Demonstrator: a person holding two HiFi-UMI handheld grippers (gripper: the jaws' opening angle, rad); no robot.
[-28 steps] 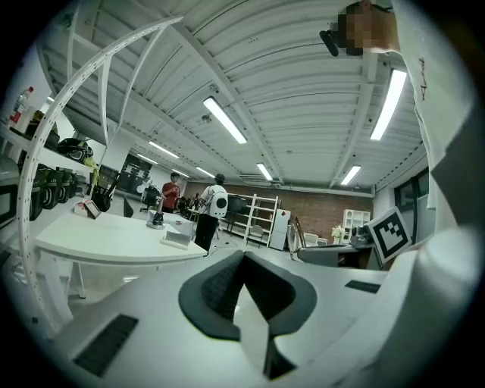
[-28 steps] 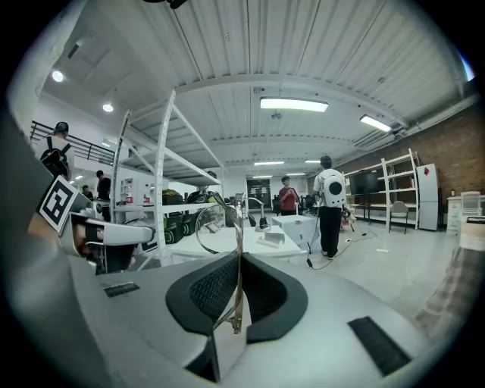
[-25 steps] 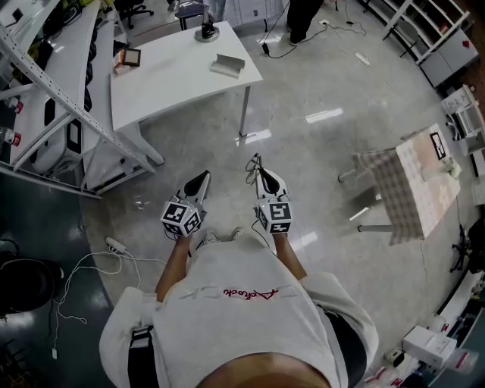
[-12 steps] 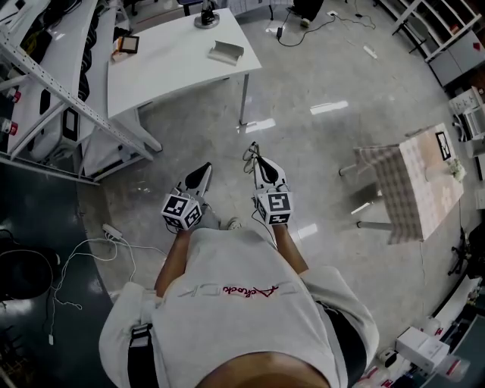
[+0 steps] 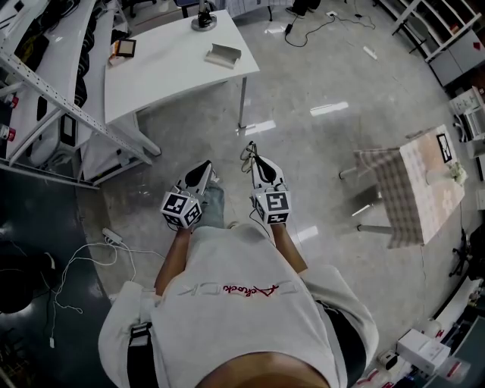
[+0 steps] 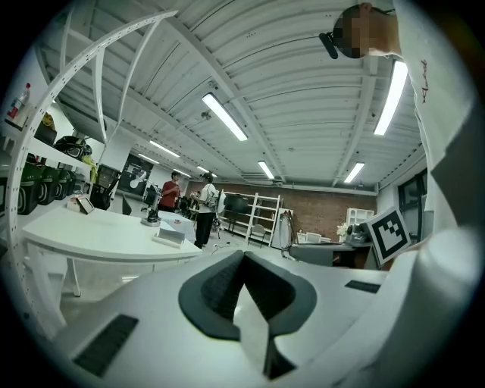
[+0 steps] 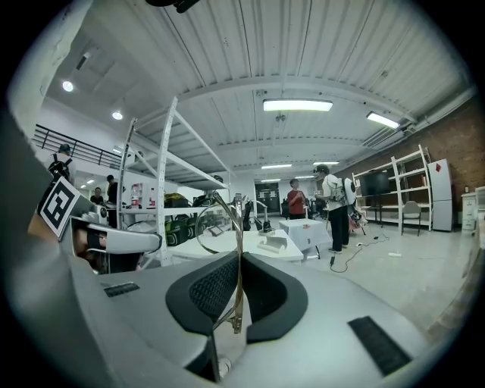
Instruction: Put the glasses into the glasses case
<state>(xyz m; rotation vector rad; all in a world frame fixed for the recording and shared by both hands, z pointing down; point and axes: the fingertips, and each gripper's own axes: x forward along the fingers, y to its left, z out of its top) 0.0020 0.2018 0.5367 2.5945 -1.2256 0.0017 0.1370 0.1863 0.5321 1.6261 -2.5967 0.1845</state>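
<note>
The thin-framed glasses (image 5: 247, 154) stick out ahead of my right gripper (image 5: 255, 161), which is shut on one of their arms. In the right gripper view the glasses (image 7: 217, 221) stand upright between the dark pads, lens rim above. My left gripper (image 5: 202, 169) is held beside it over the floor, shut with nothing in it; its pads meet in the left gripper view (image 6: 244, 262). The grey glasses case (image 5: 225, 54) lies open on the white table (image 5: 163, 79), well ahead of both grippers. It also shows as the glasses case (image 6: 170, 236) and the glasses case (image 7: 273, 244).
A black stand (image 5: 203, 17) and a small framed object (image 5: 122, 48) share the white table. A metal shelving rack (image 5: 53, 87) runs along the left. A checked-cloth table (image 5: 413, 189) stands at the right. Cables (image 5: 95, 254) lie on the floor at the left. Two people stand far off (image 7: 318, 201).
The person has walked forward, so the white table sits a little higher and farther left in the head view, and a leg now shows between the grippers. Both grippers keep their hold and spacing.
</note>
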